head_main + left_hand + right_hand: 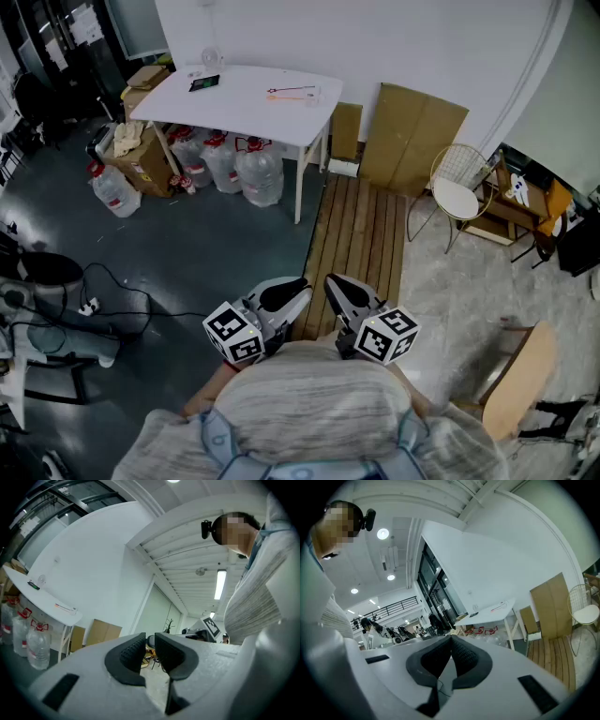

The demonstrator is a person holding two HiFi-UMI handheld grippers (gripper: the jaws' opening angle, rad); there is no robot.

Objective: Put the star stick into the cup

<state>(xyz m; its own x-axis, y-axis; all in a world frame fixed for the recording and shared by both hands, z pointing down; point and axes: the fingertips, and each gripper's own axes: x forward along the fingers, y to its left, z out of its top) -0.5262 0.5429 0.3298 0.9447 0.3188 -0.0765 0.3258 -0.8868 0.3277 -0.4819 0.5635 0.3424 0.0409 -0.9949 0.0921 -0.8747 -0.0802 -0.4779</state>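
The left gripper (149,640), low in the frame of its own view, has its two dark ribbed jaws a narrow gap apart with nothing between them. The right gripper (451,641), low and central in its view, has its jaw tips pressed together, also on nothing. In the head view both grippers sit at the lower centre, close to the person's grey-striped sleeves (309,398) and side by side above a strip of brown wooden slat flooring (361,239). The task's thin orange-red star stick (291,91) lies far from them, at the upper centre of the frame, on a white rectangular table (244,98); its star end is too small to make out. Clear plastic water jugs (253,173) stand under the table, and a brown cardboard sheet (412,136) leans on the wall to its right.
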